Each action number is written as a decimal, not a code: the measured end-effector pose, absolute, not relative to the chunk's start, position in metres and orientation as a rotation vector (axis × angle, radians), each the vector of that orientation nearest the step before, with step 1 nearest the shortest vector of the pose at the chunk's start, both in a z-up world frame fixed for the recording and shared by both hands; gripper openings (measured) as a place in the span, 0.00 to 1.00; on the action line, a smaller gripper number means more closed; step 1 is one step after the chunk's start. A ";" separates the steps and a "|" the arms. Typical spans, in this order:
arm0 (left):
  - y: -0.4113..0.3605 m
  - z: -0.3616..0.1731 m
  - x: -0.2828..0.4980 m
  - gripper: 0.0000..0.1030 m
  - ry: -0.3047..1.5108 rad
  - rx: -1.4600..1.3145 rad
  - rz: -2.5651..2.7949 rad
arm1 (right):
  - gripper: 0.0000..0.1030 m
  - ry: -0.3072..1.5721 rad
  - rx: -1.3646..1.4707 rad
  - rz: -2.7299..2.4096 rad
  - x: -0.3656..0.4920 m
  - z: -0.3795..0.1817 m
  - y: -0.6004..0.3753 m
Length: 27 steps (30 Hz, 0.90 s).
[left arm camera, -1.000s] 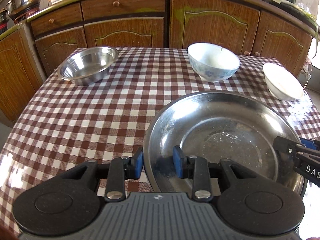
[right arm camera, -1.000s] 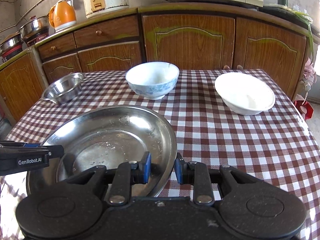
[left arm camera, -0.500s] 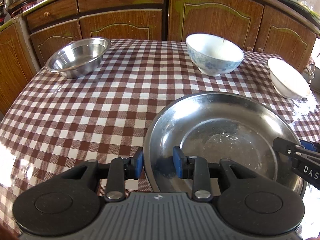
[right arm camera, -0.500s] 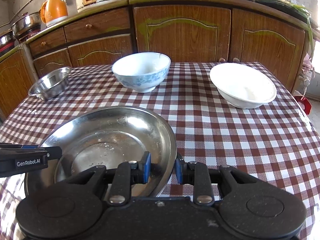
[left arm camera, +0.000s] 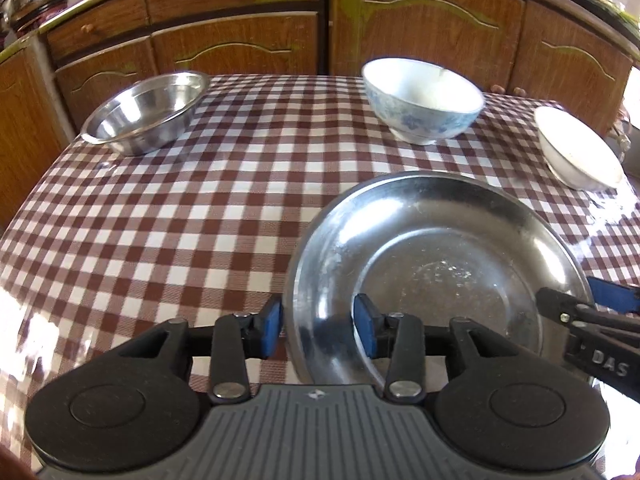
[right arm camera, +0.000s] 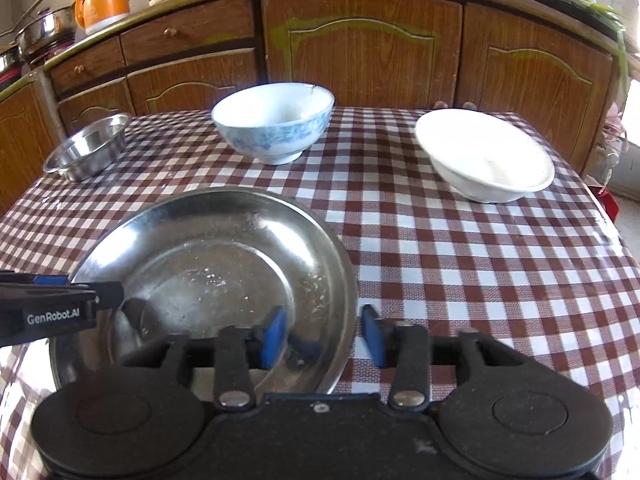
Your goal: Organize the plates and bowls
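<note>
As both sets of jaws are opening, we note the wide shallow steel plate (left arm camera: 440,264) resting on the checked worktop (left arm camera: 180,220), its rim between the pads of the left gripper (left arm camera: 318,330) and right gripper (right arm camera: 324,336) but no longer pinched as it was a second ago. We judge it placed. The small steel bowl (right arm camera: 86,152), blue-patterned china bowl (right arm camera: 274,120) and white bowl (right arm camera: 486,156) stand apart beyond, before brown wooden cabinets (right arm camera: 360,44).
</note>
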<state>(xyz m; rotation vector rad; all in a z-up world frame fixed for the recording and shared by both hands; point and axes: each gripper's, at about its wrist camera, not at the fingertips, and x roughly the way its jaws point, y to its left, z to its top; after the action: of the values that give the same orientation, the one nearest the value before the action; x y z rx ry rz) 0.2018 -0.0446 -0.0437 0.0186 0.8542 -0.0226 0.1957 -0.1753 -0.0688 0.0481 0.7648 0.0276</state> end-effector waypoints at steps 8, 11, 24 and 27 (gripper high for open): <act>-0.033 -0.020 0.183 0.62 0.806 0.012 0.017 | 0.75 0.703 0.032 -0.022 0.175 -0.042 -0.182; -0.032 -0.008 0.171 0.70 0.787 0.024 0.022 | 0.77 0.686 0.033 0.012 0.165 -0.029 -0.177; -0.007 0.039 0.128 0.78 0.725 -0.023 0.044 | 0.78 0.643 0.024 0.138 0.133 0.024 -0.128; 0.001 0.049 0.121 0.79 0.711 -0.028 0.057 | 0.78 0.636 0.036 0.151 0.130 0.035 -0.117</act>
<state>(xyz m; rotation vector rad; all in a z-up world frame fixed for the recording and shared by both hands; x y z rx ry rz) 0.1207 0.0011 0.0487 -0.0275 0.7109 0.0569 0.1299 -0.1172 0.0351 0.0357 0.6356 0.1513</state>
